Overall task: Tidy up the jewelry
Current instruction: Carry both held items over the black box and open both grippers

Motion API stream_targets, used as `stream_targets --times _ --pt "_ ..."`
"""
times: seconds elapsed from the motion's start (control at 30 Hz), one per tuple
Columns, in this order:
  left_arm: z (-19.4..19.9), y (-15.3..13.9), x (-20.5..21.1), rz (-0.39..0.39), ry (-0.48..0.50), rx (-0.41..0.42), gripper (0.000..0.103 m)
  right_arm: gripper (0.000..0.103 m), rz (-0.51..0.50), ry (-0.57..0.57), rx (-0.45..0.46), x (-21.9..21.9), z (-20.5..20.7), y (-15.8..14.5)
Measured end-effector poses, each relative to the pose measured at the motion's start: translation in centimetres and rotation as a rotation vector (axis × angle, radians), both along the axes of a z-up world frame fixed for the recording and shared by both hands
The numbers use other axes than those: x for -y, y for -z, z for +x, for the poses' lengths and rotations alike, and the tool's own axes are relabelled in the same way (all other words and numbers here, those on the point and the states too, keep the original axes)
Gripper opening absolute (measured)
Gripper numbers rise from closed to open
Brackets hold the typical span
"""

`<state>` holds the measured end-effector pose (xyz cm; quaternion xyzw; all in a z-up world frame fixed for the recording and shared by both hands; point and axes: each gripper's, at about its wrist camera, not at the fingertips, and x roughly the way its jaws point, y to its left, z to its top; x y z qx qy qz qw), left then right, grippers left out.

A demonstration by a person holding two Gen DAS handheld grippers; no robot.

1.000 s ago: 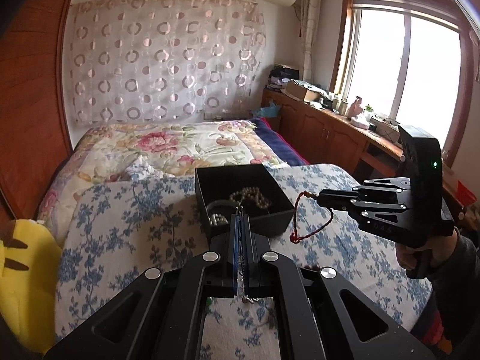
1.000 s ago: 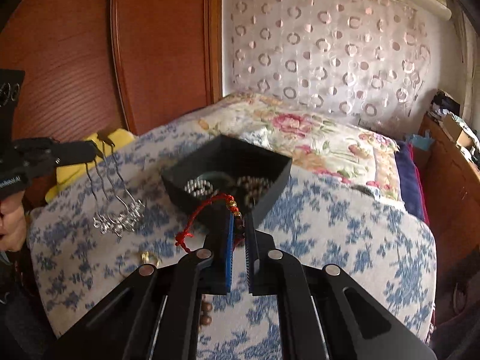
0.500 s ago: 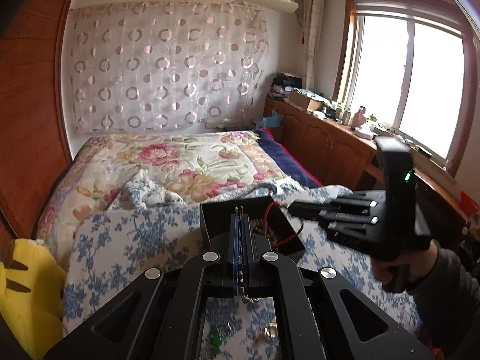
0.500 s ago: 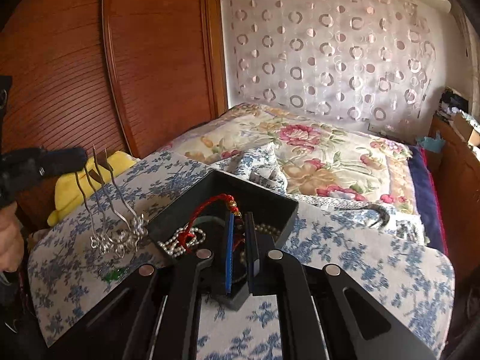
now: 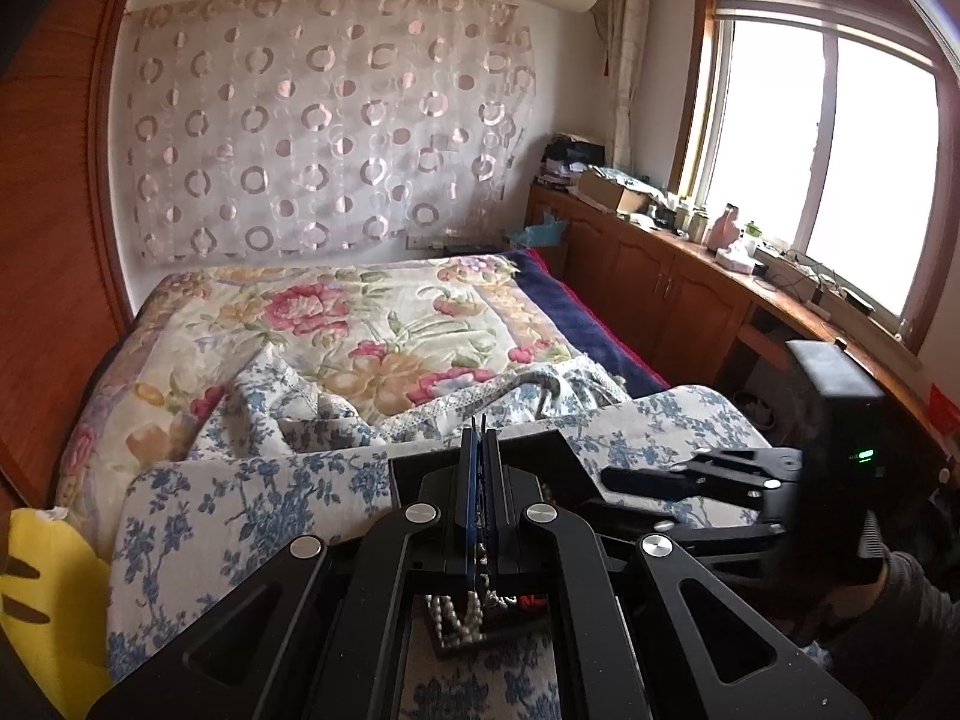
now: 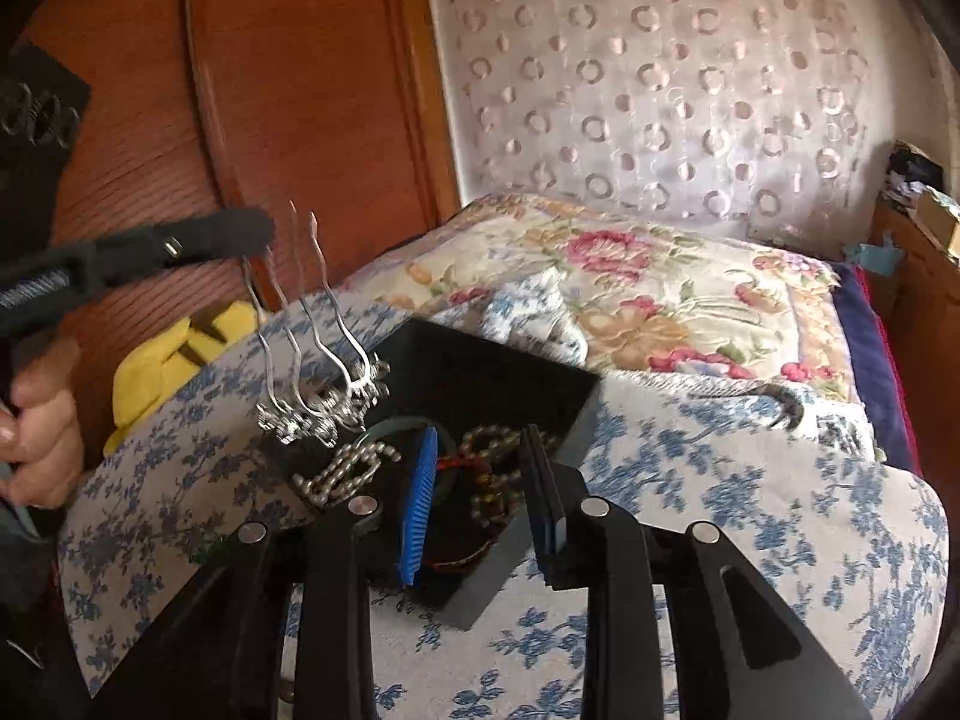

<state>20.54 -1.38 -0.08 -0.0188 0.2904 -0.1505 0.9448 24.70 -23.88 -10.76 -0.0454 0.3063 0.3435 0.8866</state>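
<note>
Two grippers work over a black tray point(image 6: 540, 384) lying on the blue-flowered cloth point(image 6: 750, 516). With its jaws pressed together, the left gripper point(image 6: 255, 231) pinches a silver hair comb point(image 6: 318, 372), whose ornate end dangles over the tray's near left corner. The right gripper point(image 6: 480, 480) hangs over the tray, its jaws opening with nothing pressed between the pads. Below them, inside the tray, lie a red cord bracelet point(image 6: 456, 462), a brown bead strand point(image 6: 498, 450) and a pearl strand point(image 6: 348, 468).
</note>
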Motion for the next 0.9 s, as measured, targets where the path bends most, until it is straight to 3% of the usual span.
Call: stream_targets --times 0.2,0.67,0.8,0.83,0.9 --pt "2.4 1.1 0.6 -0.012 0.006 -0.027 0.001 0.031 0.014 0.054 0.014 1.3 0.7 -0.2" --pt "4.5 4.1 0.0 -0.040 -0.007 -0.092 0.002 0.031 -0.021 0.044 0.002 0.5 0.8 1.2" --pt "4.9 4.6 -0.4 -0.010 -0.032 -0.100 0.003 0.031 -0.021 0.045 0.003 0.5 0.8 1.1" --pt "4.9 4.8 -0.4 -0.003 -0.035 -0.106 0.005 0.031 -0.021 0.046 0.004 0.5 0.8 1.2" --pt "5.1 5.1 -0.6 -0.003 -0.034 -0.123 0.021 0.031 -0.021 0.046 0.004 0.5 0.7 1.3"
